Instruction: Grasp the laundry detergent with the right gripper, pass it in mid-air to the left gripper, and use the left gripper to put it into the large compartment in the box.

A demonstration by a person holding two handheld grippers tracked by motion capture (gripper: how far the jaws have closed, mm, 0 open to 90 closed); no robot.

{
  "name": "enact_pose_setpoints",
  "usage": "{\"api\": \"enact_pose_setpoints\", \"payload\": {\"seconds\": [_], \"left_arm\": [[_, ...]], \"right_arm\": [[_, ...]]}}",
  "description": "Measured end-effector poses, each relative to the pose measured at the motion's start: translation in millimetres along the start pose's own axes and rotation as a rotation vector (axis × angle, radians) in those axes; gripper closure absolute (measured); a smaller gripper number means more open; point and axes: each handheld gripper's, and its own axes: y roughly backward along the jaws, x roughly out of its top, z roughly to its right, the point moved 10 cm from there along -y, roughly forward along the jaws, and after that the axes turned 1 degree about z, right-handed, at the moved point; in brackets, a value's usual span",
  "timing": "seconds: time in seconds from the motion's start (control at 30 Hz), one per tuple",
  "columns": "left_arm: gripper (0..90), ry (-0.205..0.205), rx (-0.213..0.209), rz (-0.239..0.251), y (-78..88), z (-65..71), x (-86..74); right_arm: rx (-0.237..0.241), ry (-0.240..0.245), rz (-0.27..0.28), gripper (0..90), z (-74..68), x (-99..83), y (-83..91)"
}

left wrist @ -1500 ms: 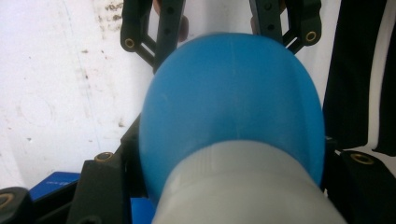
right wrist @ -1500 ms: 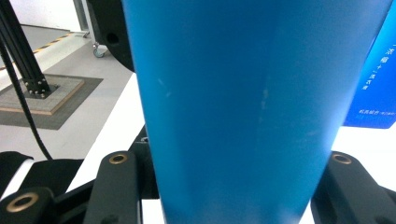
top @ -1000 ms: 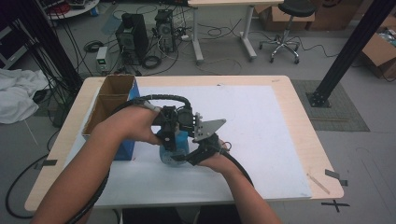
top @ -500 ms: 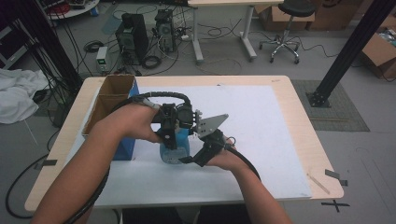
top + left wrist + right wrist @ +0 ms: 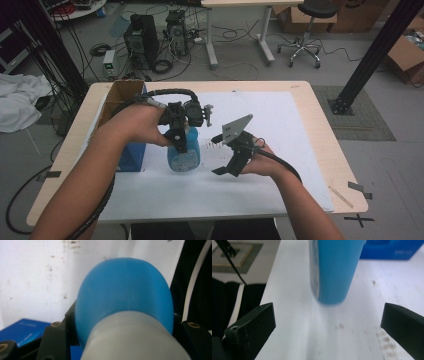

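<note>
A: Bottle [image 5: 184, 154] first: the blue one stands upright on the white sheet [image 5: 300, 130] of the surface, just beside the blue box [image 5: 131, 156]. Your left claw [image 5: 181, 145] is clamped on its upper part, near the neck, and in the left gripper view the blue shoulder [image 5: 125, 295] sits tight between the black jaws.

B: And my right claw?

A: Your right claw [image 5: 226, 169] holds nothing. Its jaws have just been opening, and now they stand wide apart, with only bare sheet between them in the right gripper view. The bottle's body [image 5: 335, 270] stands ahead of them, apart, not touched.

B: So which step am I on?

A: I'd judge you've just let go with the right while the left steadies the bottle. It looks like a handover or a regrip, not a finished placing.

B: What does the next move need?

A: Keep the left grip firm so the bottle doesn't tip. If you bring the right claw back in, line it up square on the body below the left jaws before you close. Mind the cardboard box [image 5: 120, 95] behind.
</note>
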Motion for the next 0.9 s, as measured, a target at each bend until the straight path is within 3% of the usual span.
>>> {"api": "enact_pose_setpoints", "payload": {"seconds": [0.43,0.7,0.9], "left_arm": [[39.0,0.309,0.012,0.041,40.9,-27.7,-9.2],[38.9,0.458,0.018,0.009,69.7,-36.8,-23.7],[38.9,0.640,0.014,-0.012,93.4,-47.9,-45.9]], "right_arm": [[0.010,0.000,-0.271,0.0,7.3,-27.7,42.6],[0.015,0.008,-0.362,0.0,10.0,-38.4,63.1],[0.017,0.000,-0.409,0.0,9.7,-46.7,75.9]]}}
